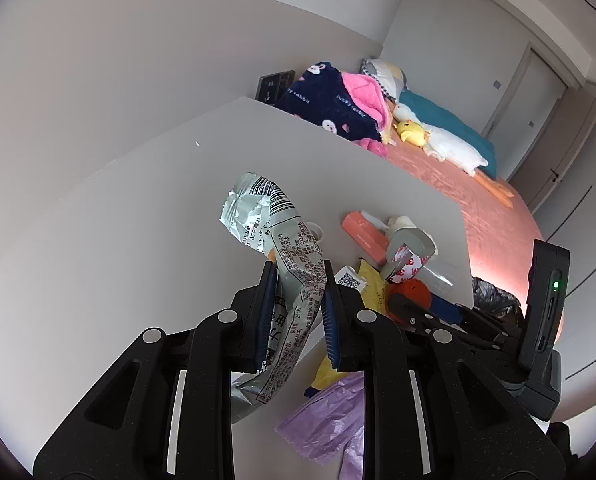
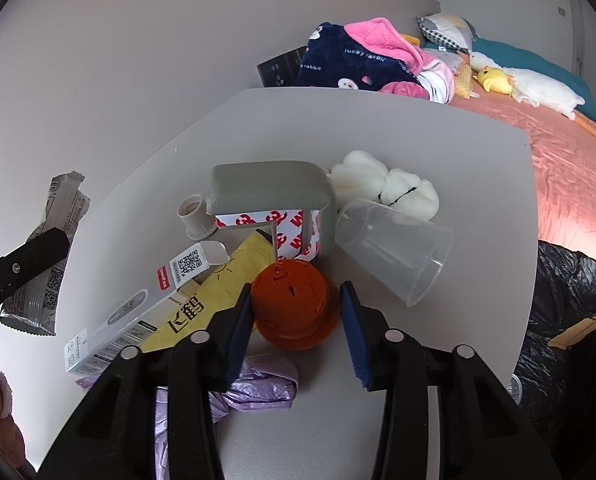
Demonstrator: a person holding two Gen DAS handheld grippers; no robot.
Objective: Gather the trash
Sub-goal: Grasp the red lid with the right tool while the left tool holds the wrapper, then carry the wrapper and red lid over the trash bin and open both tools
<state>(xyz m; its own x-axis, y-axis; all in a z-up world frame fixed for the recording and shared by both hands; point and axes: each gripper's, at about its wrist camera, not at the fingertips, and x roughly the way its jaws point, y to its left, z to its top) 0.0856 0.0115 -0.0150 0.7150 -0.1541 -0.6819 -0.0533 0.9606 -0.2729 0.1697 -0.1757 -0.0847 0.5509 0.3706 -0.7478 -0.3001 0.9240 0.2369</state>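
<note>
My left gripper (image 1: 298,280) is shut on a crumpled silver snack wrapper (image 1: 265,216) and holds it above the grey table (image 1: 137,240). The wrapper also shows in the right wrist view (image 2: 53,248), at the far left. My right gripper (image 2: 295,296) is open, its blue pads on either side of an upturned orange plastic pot (image 2: 293,304) on the table. Whether they touch it I cannot tell. Around the pot lie a clear plastic cup (image 2: 394,248) on its side, a yellow packet (image 2: 217,292), a white carton (image 2: 137,312) and a purple plastic bag (image 2: 257,384).
A grey tape dispenser (image 2: 269,196), a small grey cap (image 2: 193,216) and a white foam piece (image 2: 386,188) sit behind the pot. An orange box (image 1: 362,232) lies further back. A black bin bag (image 2: 570,304) hangs open at the table's right edge. A bed (image 2: 570,160) lies beyond.
</note>
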